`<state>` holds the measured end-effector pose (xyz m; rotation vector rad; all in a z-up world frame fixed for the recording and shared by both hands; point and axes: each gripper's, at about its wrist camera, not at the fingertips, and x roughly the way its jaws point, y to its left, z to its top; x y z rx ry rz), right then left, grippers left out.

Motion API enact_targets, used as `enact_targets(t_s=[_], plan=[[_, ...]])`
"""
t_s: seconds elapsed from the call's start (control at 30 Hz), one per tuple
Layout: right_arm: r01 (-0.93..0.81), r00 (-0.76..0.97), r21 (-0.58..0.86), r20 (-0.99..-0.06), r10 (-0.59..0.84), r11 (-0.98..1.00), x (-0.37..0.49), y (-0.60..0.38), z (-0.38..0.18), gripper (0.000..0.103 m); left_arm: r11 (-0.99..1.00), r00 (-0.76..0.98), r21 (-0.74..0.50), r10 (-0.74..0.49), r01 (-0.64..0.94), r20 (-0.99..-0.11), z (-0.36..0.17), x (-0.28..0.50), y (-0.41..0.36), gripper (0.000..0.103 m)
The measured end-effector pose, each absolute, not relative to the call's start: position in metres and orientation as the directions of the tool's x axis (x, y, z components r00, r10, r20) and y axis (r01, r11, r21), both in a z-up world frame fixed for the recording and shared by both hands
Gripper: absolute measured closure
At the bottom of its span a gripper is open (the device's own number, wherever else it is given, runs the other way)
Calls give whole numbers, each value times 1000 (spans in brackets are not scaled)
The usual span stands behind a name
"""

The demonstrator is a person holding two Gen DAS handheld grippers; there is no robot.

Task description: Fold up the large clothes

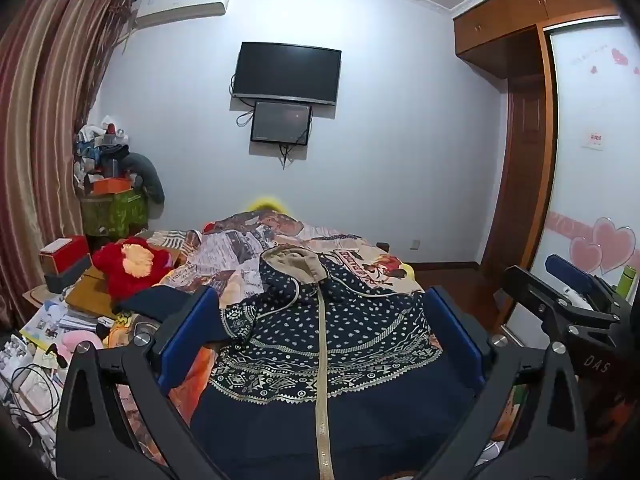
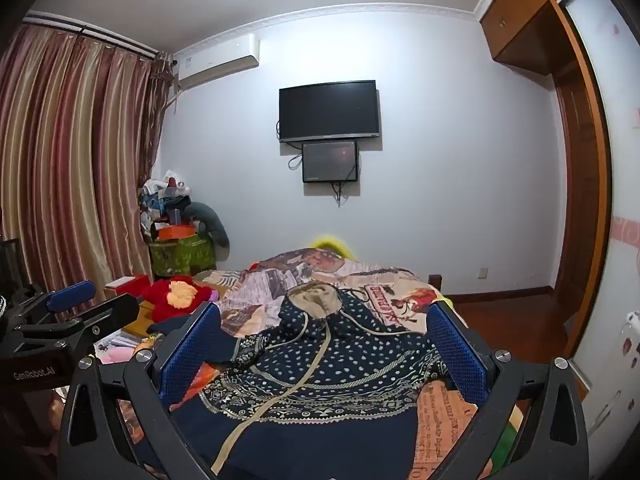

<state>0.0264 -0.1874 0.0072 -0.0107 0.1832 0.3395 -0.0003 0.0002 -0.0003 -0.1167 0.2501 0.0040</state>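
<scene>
A navy hooded jacket (image 1: 320, 344) with white dots, geometric bands and a tan-lined hood lies spread on the bed, front up, hood pointing away. It also shows in the right wrist view (image 2: 320, 372). My left gripper (image 1: 320, 320) is open and empty, held above the jacket's lower part. My right gripper (image 2: 324, 340) is open and empty too, just right of the left one. The right gripper (image 1: 568, 292) shows at the right edge of the left wrist view. The left gripper (image 2: 72, 312) shows at the left edge of the right wrist view.
The bed has a printed quilt (image 1: 248, 248). A red plush toy (image 1: 128, 264), boxes, books and cables crowd the bed's left side. A pile of clothes (image 1: 108, 168) stands by the curtain. A wardrobe (image 1: 592, 160) lines the right wall. A TV (image 1: 286, 72) hangs ahead.
</scene>
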Motion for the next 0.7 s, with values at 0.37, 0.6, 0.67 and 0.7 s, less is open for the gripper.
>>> enact_targets(t_s=[0.37,0.6,0.67,0.7], plan=[[-332,925,19,-190,329,943,27,-187,7,0,992,963,-125,-2,-33,-270,-14,6,6,0],[-333,924,21,-190,331,943,28,-188,7,0,992,962,-123,-3,-32,-274,-11,4,7,0],[-333,924,21,-191,331,943,28,-188,7,0,992,962,-120,-3,-31,-273,-11,4,6,0],[-333,924,21,-191,331,943,28,-187,7,0,993,962,-118,-3,-30,-273,-11,3,7,0]])
